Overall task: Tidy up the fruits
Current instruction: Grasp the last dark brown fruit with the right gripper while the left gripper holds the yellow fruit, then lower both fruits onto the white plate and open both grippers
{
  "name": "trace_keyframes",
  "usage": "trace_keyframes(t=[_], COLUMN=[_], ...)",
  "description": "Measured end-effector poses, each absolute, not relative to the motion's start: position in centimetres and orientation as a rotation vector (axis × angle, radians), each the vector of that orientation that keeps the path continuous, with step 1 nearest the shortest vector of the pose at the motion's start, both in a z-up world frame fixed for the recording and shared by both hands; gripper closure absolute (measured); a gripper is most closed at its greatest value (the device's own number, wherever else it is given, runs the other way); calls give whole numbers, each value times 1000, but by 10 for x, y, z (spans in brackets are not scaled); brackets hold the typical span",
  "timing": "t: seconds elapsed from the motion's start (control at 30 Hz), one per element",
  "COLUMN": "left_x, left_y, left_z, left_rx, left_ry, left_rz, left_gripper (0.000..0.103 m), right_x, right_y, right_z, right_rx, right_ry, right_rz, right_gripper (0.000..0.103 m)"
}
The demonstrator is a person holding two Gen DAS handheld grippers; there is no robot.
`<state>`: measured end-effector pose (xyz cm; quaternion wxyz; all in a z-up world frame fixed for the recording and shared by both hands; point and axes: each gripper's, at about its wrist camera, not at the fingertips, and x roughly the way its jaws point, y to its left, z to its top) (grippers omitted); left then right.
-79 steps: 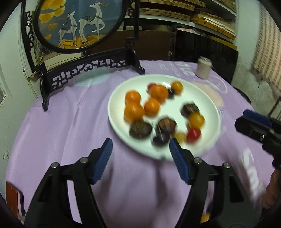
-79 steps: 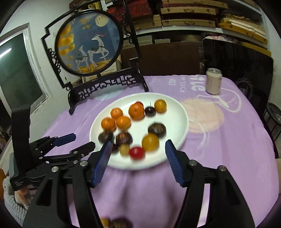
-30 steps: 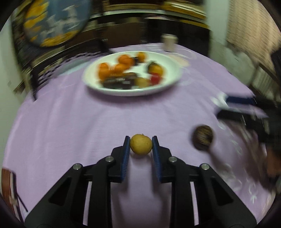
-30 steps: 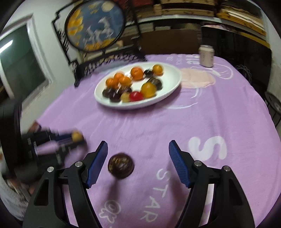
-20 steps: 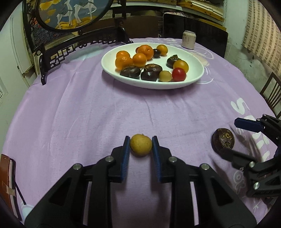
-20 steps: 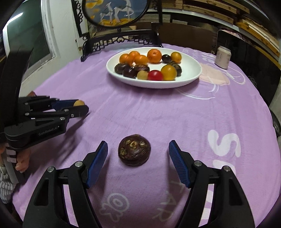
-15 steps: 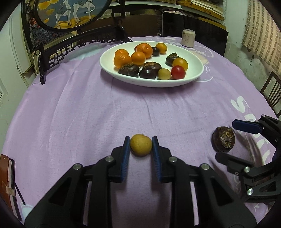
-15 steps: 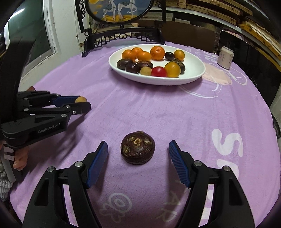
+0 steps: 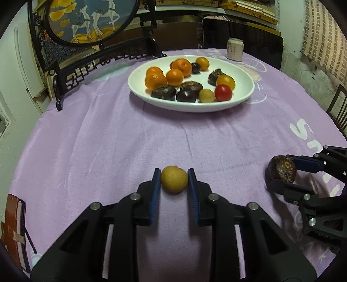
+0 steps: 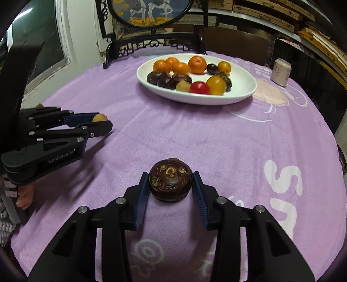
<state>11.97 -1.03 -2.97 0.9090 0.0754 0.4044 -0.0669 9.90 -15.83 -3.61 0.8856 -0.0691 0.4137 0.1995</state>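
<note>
Left wrist view: the left gripper [image 9: 174, 181] is seen with its jaws pinching a yellow fruit [image 9: 174, 179] low over the purple cloth [image 9: 108, 151] of the tabletop. Farther back, a white plate [image 9: 243, 95] is seen holding oranges [image 9: 174, 77], dark fruits [image 9: 163, 92], a red tomato [image 9: 223, 92] and another small yellow one. A can [image 9: 235, 49] is set beyond the plate, and a framed deer picture [image 9: 86, 19] on a black stand is placed at the back left. At the right edge, the right gripper [image 9: 279, 173] is seen with a dark fruit [image 9: 282, 169] between its jaws. A brown book [image 9: 13, 221] is seen at the lower left edge

Right wrist view: the right gripper [image 10: 170, 184] is seen with its jaws closing on the dark fruit [image 10: 170, 180], both blue pads being against its sides; the fruit is seated on the cloth [image 10: 216, 141]. At the left, the left gripper [image 10: 102, 123] is held by a hand [image 10: 25, 195], the yellow fruit [image 10: 99, 117] being pinched at its tips. The plate [image 10: 243, 86] of fruit is seen farther back, with the can [image 10: 280, 72] to its right and the picture [image 10: 149, 10] behind
</note>
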Motion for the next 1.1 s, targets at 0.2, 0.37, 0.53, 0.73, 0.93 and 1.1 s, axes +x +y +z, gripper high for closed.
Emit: trace_keyframes(t=[0.2, 0.37, 0.53, 0.73, 0.93, 1.1], left_x=[116, 119, 145, 197, 246, 273], left_y=[-10, -10, -10, -12, -19, -30], left_z=[-21, -11, 12, 45, 41, 21], left_rx=[172, 184, 180, 114, 53, 53], left_ry=[784, 744, 724, 686, 714, 762], left_rz=[-109, -86, -97, -106, -110, -133], left_gripper=[78, 78, 78, 78, 78, 78], right_x=[99, 99, 117, 165, 228, 274], right_y=[-170, -180, -194, -201, -197, -182], right_z=[-24, -10, 20, 65, 63, 36], right_rx=[-82, -40, 6, 20, 109, 122], right_ry=[822, 776, 737, 658, 691, 774], right_rz=[401, 393, 380, 327, 327, 323], right_gripper=[62, 62, 62, 62, 62, 62])
